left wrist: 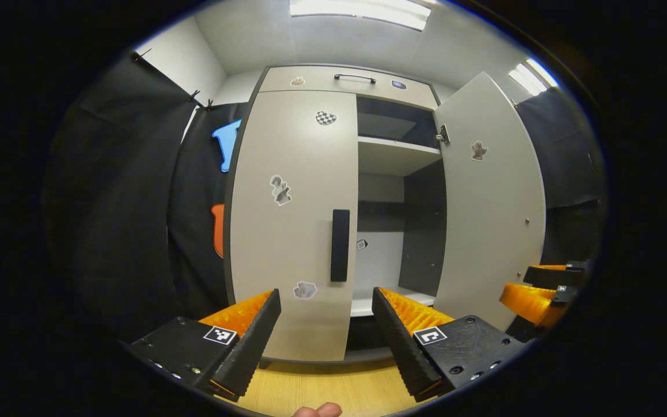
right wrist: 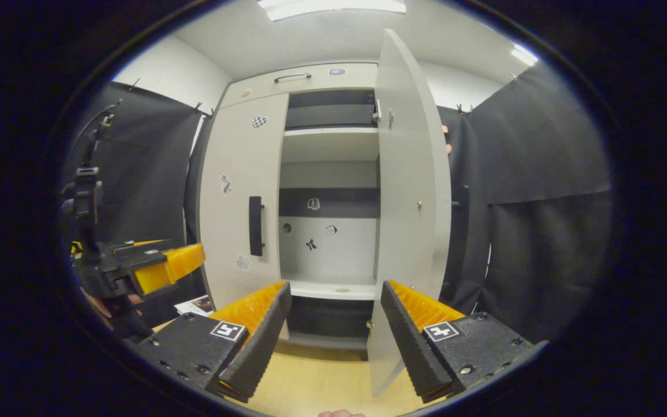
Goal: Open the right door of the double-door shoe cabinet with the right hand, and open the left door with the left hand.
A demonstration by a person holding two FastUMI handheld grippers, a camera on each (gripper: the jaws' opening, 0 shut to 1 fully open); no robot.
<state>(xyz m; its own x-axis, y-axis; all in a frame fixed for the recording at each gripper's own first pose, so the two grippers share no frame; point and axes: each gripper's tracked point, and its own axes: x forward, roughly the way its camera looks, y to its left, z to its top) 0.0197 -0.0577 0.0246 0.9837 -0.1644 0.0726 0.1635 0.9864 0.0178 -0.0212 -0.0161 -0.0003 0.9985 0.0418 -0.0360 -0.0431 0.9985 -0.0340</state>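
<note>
Right door (left wrist: 493, 202) swung open; left door (left wrist: 293, 220) shut. Left gripper (left wrist: 326, 324) and right gripper (right wrist: 336, 324) both spread, empty. Stiff hinged panel, probably light: take its vertical bar handle (left wrist: 340, 245).

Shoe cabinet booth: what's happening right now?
A person holds a gripper in each hand in front of the shoe cabinet. The right door is swung open, showing bare shelves. The left door is shut, its handle untouched. The left gripper is open and faces that handle; the right gripper hangs open, holding nothing.
</note>
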